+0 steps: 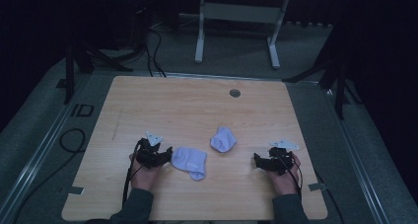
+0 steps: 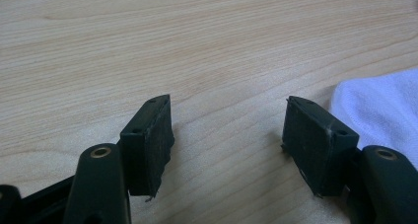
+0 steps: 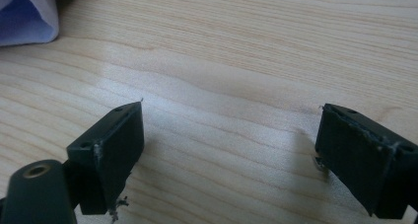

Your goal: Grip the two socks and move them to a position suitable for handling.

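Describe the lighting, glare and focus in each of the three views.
High view: dim and bluish, dark surroundings, soft detail on the two socks. Left gripper view: bright, even light, wood grain sharp, faint shadows under the open left gripper. Right gripper view: a pale glare patch on the table, right gripper sharp, sock corner slightly soft.

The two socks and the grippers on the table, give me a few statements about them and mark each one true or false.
1. Two pale socks lie on the table: true, a flat sock and a bunched sock.
2. The left gripper grips a sock: false, its fingers are open over bare wood.
3. The flat sock lies nearer the left gripper: true.
4. The right gripper is shut: false, it is open and empty.
5. The socks are stacked: false, they lie apart.
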The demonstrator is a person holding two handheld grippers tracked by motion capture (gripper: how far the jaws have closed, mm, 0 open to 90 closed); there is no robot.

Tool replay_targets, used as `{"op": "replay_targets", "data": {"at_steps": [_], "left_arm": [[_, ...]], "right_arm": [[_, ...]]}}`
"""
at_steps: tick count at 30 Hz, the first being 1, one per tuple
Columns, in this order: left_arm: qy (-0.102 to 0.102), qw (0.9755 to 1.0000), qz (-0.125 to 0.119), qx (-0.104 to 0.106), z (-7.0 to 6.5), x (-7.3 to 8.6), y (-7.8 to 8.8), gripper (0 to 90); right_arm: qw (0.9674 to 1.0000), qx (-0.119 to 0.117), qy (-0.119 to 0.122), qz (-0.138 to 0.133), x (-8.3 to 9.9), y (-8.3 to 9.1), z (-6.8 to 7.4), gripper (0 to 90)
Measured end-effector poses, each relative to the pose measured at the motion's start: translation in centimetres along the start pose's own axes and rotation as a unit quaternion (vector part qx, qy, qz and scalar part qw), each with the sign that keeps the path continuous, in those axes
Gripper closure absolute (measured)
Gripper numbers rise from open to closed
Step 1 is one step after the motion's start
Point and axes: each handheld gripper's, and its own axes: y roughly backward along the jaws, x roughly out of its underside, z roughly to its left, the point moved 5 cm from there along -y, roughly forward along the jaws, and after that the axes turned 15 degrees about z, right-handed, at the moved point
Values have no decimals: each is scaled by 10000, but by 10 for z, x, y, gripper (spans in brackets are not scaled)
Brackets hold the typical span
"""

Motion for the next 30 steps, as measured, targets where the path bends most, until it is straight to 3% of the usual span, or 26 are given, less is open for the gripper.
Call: {"op": "replay_targets", "data": {"at_steps": [17,23,30], "left_arm": [[6,10000,18,8,-1,1,1,377],[-88,9999,102,43,-5,1,5,546],[-512,9984,211,142,-17,2,8,769]], "right_arm": [[10000,3,-1,-1,0,0,0,110],[10000,3,-1,0,0,0,0,110],[10000,3,-2,-1,0,0,0,111]]}}
